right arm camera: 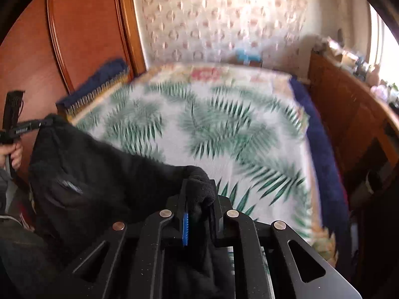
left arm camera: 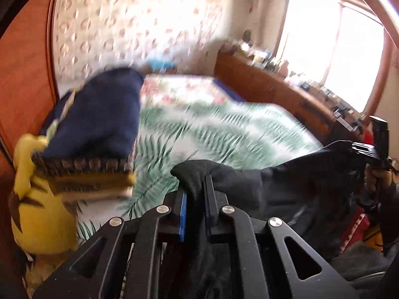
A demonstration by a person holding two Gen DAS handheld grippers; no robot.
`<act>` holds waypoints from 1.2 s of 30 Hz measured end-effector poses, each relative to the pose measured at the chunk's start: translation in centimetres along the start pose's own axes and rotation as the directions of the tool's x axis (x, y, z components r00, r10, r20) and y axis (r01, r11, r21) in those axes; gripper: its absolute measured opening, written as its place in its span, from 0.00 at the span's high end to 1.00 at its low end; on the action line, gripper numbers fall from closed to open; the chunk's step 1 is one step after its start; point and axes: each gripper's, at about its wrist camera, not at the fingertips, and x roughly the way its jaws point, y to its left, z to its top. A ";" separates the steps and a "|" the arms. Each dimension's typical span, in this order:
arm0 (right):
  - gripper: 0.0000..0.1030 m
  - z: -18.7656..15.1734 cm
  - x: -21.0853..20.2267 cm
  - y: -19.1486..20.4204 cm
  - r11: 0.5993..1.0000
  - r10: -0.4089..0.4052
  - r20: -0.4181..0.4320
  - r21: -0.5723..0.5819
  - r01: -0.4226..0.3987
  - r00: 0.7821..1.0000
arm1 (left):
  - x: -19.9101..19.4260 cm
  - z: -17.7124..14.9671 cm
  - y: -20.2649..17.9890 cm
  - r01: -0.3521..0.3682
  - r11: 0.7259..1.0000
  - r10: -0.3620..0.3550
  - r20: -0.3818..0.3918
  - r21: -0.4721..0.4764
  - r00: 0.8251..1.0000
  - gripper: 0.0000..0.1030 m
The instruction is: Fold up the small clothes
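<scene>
A small black garment [left arm camera: 286,184] hangs stretched between both grippers above the bed. My left gripper [left arm camera: 195,189] is shut on one corner of it, the cloth bunched over the blue pads. My right gripper [right arm camera: 198,194] is shut on the other corner of the black garment [right arm camera: 99,174]. In the left wrist view the right gripper [left arm camera: 359,149] shows at the far right, pinching the cloth. In the right wrist view the left gripper [right arm camera: 42,124] shows at the far left, a hand [right arm camera: 15,154] on its handle. Both views are blurred.
A palm-leaf bedspread [right arm camera: 212,124] covers the bed. A folded navy blanket [left arm camera: 104,119] and a yellow plush toy [left arm camera: 40,214] lie at the left by a wooden wardrobe [right arm camera: 82,32]. A wooden dresser [left arm camera: 274,92] with clutter stands right, under a bright window [left arm camera: 331,49].
</scene>
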 end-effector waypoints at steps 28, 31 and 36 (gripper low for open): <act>0.90 10.6 -26.8 3.6 0.975 -0.117 0.571 -0.089 0.203 0.812 | -18.1 13.3 -3.2 0.031 0.996 -0.071 0.533 0.083 0.843 0.88; 0.90 10.6 -24.5 3.6 0.969 -0.139 0.563 -0.093 0.230 0.815 | -16.7 14.7 -3.1 -0.008 0.996 -0.044 0.532 0.094 0.845 0.88; 0.90 12.1 -18.0 3.0 0.961 -0.183 0.476 -0.099 0.259 0.860 | -11.0 15.7 -2.0 -0.052 0.996 0.013 0.471 0.070 0.882 0.88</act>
